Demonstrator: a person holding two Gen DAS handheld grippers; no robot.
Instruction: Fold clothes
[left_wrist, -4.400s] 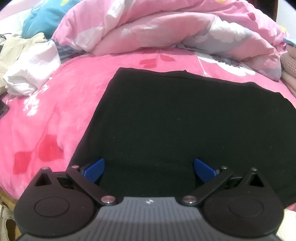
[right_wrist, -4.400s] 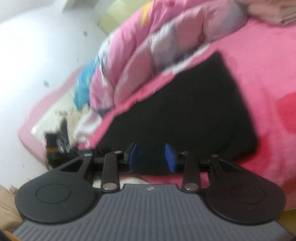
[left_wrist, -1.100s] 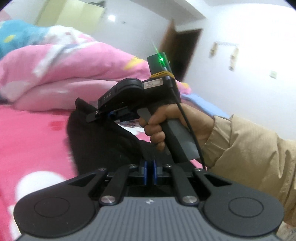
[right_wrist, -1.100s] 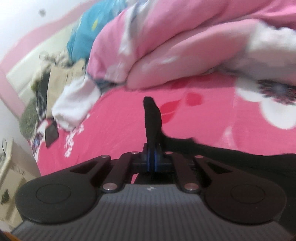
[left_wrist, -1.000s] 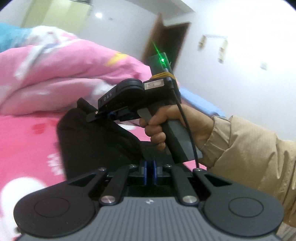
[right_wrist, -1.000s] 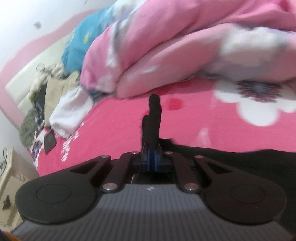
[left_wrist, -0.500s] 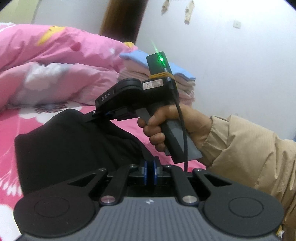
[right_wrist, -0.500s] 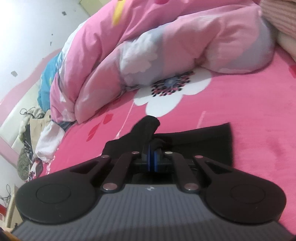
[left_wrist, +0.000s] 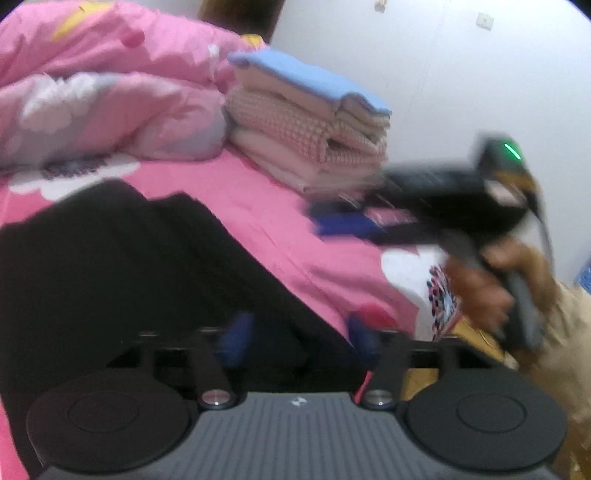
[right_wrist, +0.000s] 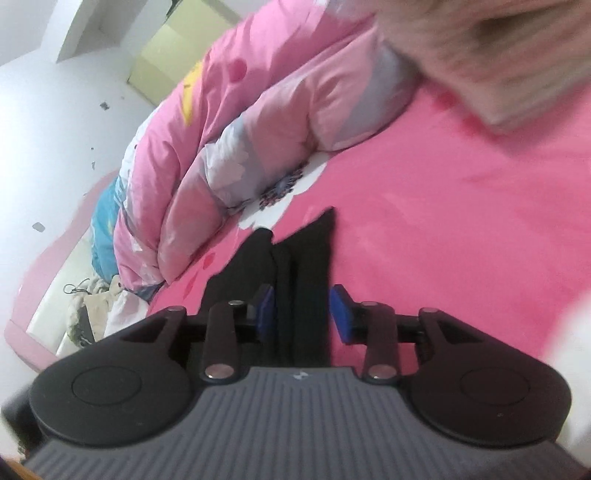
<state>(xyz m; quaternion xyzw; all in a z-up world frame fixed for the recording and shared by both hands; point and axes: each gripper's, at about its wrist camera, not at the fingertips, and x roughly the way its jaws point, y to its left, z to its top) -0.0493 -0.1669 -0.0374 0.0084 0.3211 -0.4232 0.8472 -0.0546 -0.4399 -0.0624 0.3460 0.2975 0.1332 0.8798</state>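
Black garment lies folded on pink bed, edge between your left gripper pads, jaws opening; right gripper opening too, cloth between, unpinched. Soft, light, limp: judge doubled edge or corner best hold

Black garment, folded in layers, lies flat on pink bedsheet, reaching toward eleven o'clock.

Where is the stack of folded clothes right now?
In the left wrist view, the folded stack sits upper centre on the pink bed sheet, beside the bunched pink duvet and beyond the black garment.
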